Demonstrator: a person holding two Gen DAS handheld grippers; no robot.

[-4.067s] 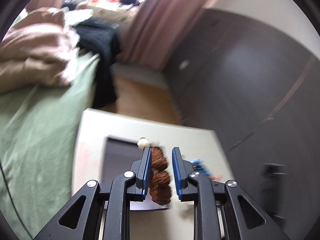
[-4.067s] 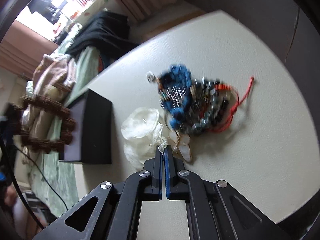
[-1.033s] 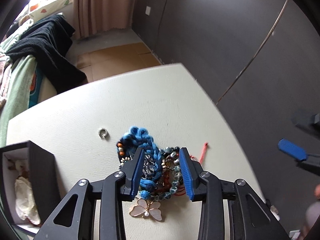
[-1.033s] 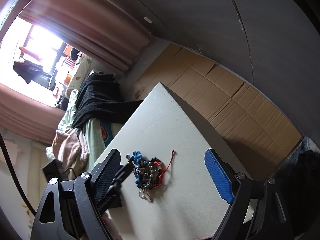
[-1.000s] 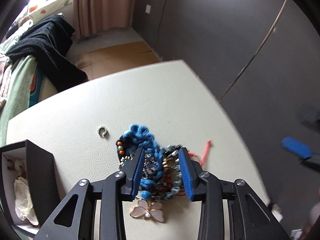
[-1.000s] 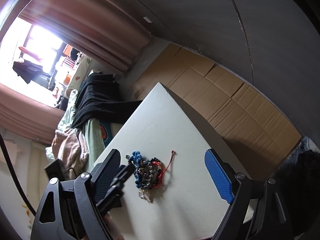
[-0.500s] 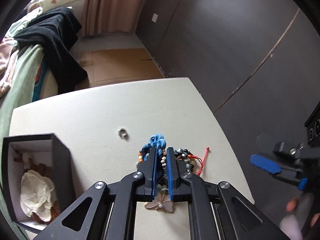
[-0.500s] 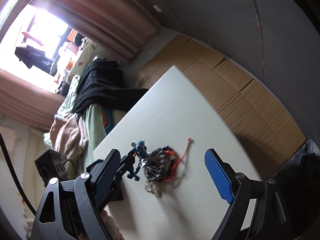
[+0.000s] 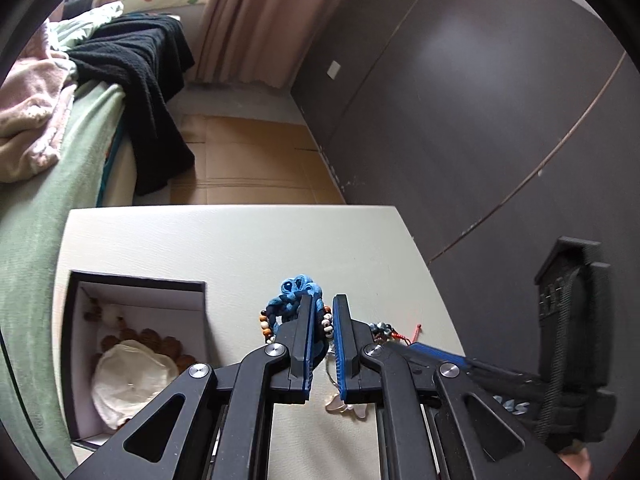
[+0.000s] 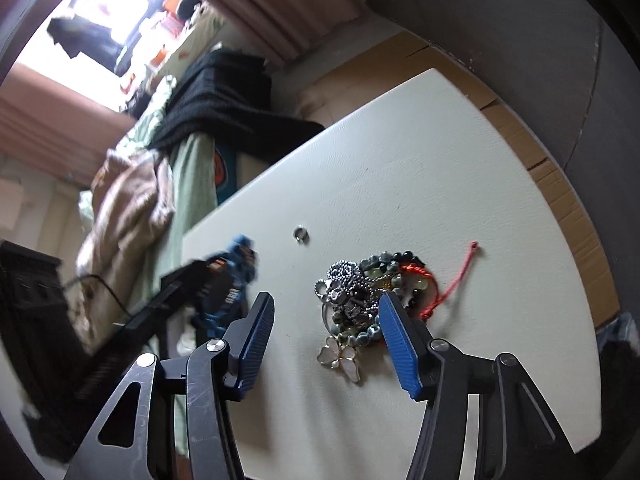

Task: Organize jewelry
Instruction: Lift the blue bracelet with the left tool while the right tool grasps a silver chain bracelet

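My left gripper point(image 9: 323, 301) is shut on a blue braided bracelet point(image 9: 296, 288) with small beads and holds it above the white table point(image 9: 240, 248), just right of the black jewelry box point(image 9: 136, 280). The right wrist view shows that bracelet point(image 10: 242, 254) in the left gripper point(image 10: 224, 276), apart from the jewelry pile point(image 10: 360, 292). My right gripper point(image 10: 326, 300) hangs over the pile with its jaws closing. Silver beads, green beads and a red cord point(image 10: 460, 272) lie between the jaws, and the pads do not press on them. A butterfly pendant point(image 10: 340, 356) lies at the pile's near edge.
The box holds a white pouch point(image 9: 132, 380) and brown beads point(image 9: 160, 340). A small ring point(image 10: 300, 234) lies alone on the table behind the pile. A bed with a green cover point(image 9: 36, 220) and a black garment point(image 9: 148, 64) borders the table's left. A dark wall point(image 9: 460, 120) stands on the right.
The left gripper shut on the blue bracelet, lifted it out of the pile and carried it left toward the box. The right gripper came down over the pile and its jaws narrowed.
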